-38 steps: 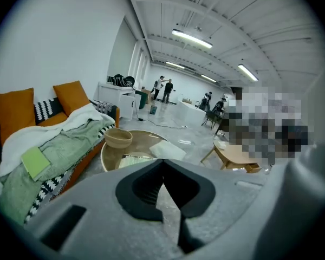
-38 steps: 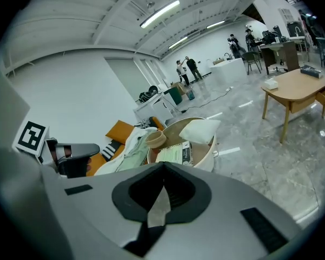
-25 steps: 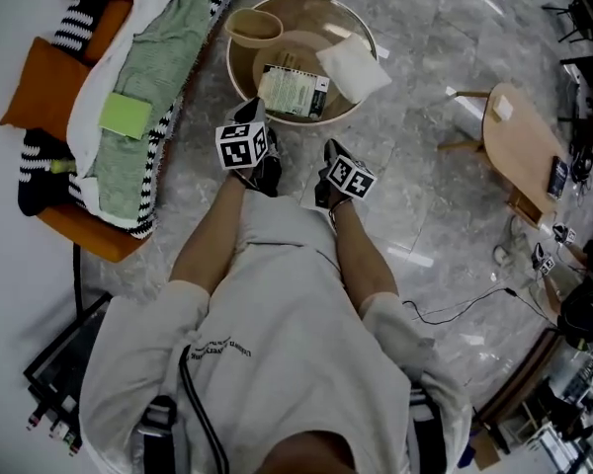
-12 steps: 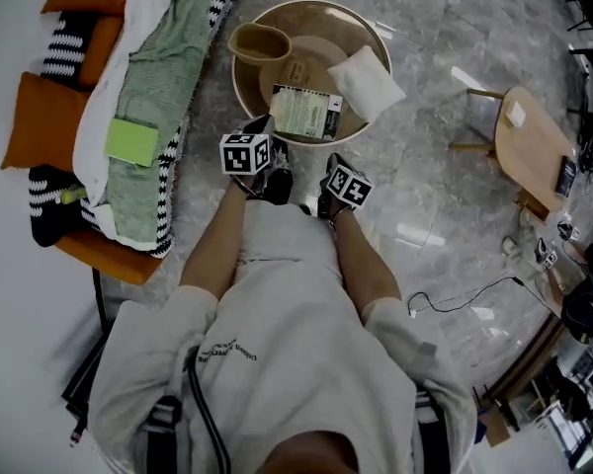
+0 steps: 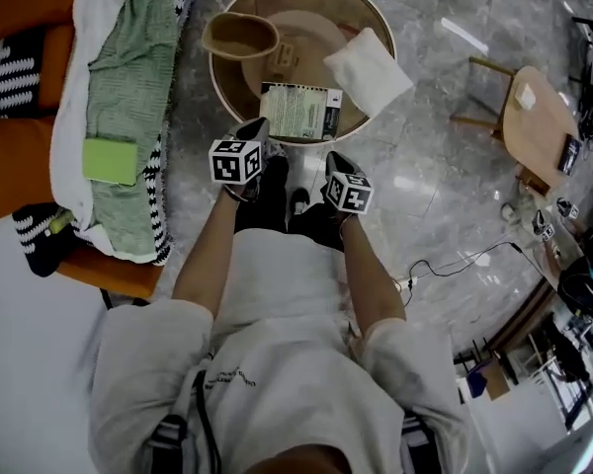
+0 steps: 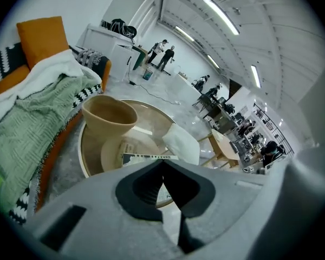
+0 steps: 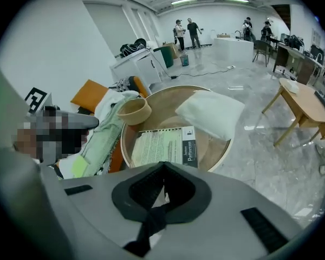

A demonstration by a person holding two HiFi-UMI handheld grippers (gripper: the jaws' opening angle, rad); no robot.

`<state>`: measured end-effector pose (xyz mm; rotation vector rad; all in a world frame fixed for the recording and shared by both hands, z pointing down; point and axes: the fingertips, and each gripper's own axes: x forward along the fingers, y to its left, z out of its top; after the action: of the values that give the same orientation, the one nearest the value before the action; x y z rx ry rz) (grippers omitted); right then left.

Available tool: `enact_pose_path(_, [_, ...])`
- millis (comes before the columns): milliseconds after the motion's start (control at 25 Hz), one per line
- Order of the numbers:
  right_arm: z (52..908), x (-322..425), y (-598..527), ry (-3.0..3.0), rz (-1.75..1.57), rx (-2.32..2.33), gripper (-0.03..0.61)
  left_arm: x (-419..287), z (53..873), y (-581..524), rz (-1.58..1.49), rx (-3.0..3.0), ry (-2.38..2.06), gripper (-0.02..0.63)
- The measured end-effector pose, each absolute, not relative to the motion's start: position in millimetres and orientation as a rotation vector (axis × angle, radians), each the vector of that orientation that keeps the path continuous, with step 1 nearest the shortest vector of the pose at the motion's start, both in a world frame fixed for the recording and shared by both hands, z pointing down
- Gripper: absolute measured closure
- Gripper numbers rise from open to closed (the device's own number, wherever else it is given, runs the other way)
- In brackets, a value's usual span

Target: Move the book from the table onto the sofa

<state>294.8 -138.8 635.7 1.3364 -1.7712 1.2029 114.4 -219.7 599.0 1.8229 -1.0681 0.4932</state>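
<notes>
**A:** How far along are we with the book?

**B:** We haven't begun the move itself. The book [image 5: 299, 113] lies flat on the round worktop [image 5: 321, 23], close to the edge nearest us. A tan pot [image 5: 239, 36] sits toward the far left edge, and a white cushion [image 5: 368, 69] overhangs the right edge.

**A:** And our tongs?

**B:** Both pairs are closed and hold nothing. The left tongs [image 6: 163, 172] show their jaws pressed together with only air between them, and the right tongs [image 7: 163, 173] look the same. Both hang just short of the worktop's near edge and point down toward the book without touching it.

**A:** So nothing is done yet?

**B:** As we judge it, nothing. The sofa [image 5: 15, 166] stands off the worktop's left edge under a green blanket [image 5: 119, 87], and the book isn't on it. A small light-green flat thing [image 5: 110, 160] lies on the blanket, but we can't tell what it is.

**A:** What's left for us, then?

**B:** All of it. We open a pair of tongs, take the book by an edge and lift it over what looks like a raised rim. Then we carry it left and lay it on the blanket. The book is thin and lies flat, so we expect getting a jaw under it to be the fiddly part.
</notes>
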Motion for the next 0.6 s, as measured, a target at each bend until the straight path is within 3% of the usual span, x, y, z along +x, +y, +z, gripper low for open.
enact_pose_path(600, [740,316,-190,-1.689,1.046,1.197,0.571,111,736,-219,0.578,1.764,-0.964,0.603])
